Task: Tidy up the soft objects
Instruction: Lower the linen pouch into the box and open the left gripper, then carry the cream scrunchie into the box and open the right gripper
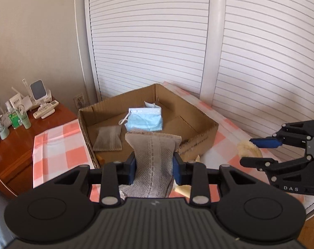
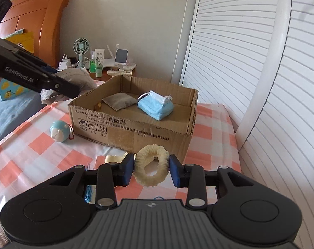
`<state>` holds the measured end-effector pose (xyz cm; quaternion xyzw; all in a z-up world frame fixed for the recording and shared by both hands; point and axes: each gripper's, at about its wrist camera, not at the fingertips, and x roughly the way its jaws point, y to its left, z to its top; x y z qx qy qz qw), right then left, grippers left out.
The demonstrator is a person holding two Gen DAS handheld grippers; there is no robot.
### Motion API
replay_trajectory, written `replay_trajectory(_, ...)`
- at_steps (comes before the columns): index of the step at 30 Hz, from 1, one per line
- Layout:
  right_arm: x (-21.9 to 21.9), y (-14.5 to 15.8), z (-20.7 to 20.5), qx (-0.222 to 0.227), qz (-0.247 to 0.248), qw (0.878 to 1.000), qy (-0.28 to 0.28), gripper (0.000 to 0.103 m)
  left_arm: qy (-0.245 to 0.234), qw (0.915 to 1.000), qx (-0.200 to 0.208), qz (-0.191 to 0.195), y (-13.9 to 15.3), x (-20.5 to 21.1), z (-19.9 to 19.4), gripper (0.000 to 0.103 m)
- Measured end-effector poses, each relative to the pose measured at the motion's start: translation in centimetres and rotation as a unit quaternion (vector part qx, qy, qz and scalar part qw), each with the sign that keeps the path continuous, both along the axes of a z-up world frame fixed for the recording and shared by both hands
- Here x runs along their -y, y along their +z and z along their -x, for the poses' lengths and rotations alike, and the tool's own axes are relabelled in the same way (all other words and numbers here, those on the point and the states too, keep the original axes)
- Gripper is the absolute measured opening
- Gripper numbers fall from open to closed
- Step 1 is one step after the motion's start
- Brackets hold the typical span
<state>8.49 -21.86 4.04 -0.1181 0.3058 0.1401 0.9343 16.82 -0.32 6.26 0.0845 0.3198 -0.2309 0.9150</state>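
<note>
My left gripper (image 1: pixel 154 169) is shut on a grey knitted cloth (image 1: pixel 153 157) and holds it above the near edge of an open cardboard box (image 1: pixel 200 139). The box holds a blue face mask (image 1: pixel 145 120) and a small grey pouch (image 1: pixel 108 138). My right gripper (image 2: pixel 151 169) is shut on a cream fluffy scrunchie (image 2: pixel 151 164), in front of the box (image 2: pixel 132 128). The mask (image 2: pixel 155 105) and pouch (image 2: pixel 119 101) show there too. The right gripper also shows in the left wrist view (image 1: pixel 254 150).
A pink checked cloth (image 2: pixel 43 151) covers the table. A pale blue round toy (image 2: pixel 59 131) lies left of the box. A wooden nightstand (image 1: pixel 9 151) carries a fan, bottles and a remote. White louvred doors (image 1: pixel 157 31) stand behind.
</note>
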Motion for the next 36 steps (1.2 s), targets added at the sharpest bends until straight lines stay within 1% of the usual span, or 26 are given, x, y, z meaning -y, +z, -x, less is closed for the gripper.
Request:
replay_trajectory(4,-0.1,0.8,-0.9,0.011,-0.005,1.0,0.0,0.041,0.002,1.0,0.01,0.001,0.4,0.6,-2.8,0.033)
replay_trajectory(7,-0.3,1.1,-1.3,0.015,-0.007,1.0,0.002,0.041,0.015,0.9999,0.008,0.0,0.1,0.7,-4.9,0.033)
replay_trajectory(9,-0.5,1.1,-1.5,0.017,-0.006,1.0,0.004,0.041,0.025,0.9997,0.006,0.0,-0.3,0.6,-5.9,0.036)
replay_trajectory(10,-0.6,1.1,-1.6,0.017,-0.006,1.0,0.005,0.041,0.027,0.9996,0.008,-0.001,-0.6,0.6,-6.2,0.041)
replay_trajectory(11,-0.6,1.1,-1.7,0.017,-0.008,1.0,0.005,0.041,0.033,0.9994,0.01,-0.001,-0.8,0.4,-6.3,0.06)
replay_trajectory(12,-0.7,1.1,-1.8,0.017,-0.009,1.0,0.005,0.041,0.04,0.9991,0.015,0.001,-1.0,0.3,-6.3,0.083)
replay_trajectory(13,-0.7,1.1,-1.8,0.017,-0.01,1.0,0.006,0.041,0.048,0.9985,0.024,0.004,-1.1,0.0,-6.0,0.09)
replay_trajectory(14,-0.8,1.1,-1.8,0.017,-0.011,1.0,0.006,0.041,0.054,0.9979,0.036,0.006,-1.1,-0.2,-5.7,0.093)
replay_trajectory(16,-0.9,1.1,-1.9,0.017,-0.011,1.0,0.007,0.042,0.059,0.9974,0.042,0.003,-1.1,-0.6,-5.0,0.094)
replay_trajectory(18,-1.0,1.1,-1.9,0.016,-0.009,1.0,0.007,0.041,0.07,0.9967,0.041,0.004,-1.0,-1.1,-3.9,0.099)
replay_trajectory(20,-1.2,1.2,-1.9,0.018,-0.007,1.0,0.007,0.041,0.078,0.9958,0.047,0.008,-1.0,-1.7,-2.3,0.102)
replay_trajectory(25,-1.6,1.6,-2.3,0.021,-0.006,1.0,0.007,0.041,0.101,0.994,0.041,-0.008,-1.7,-2.3,1.5,0.102)
replay_trajectory(29,-2.0,1.9,-2.8,0.023,-0.01,1.0,0.005,0.041,0.116,0.9929,0.025,-0.014,-2.8,-2.4,4.4,0.102)
replay_trajectory(33,-2.0,2.1,-3.8,0.02,-0.02,1.0,-0.001,0.042,0.127,0.9913,0.033,-0.014,-3.7,-2.5,7.1,0.102)
replay_trajectory(36,-2.2,2.2,-4.7,0.018,-0.019,1.0,-0.005,0.042,0.126,0.9913,0.037,-0.012,-4.2,-2.8,8.1,0.102)
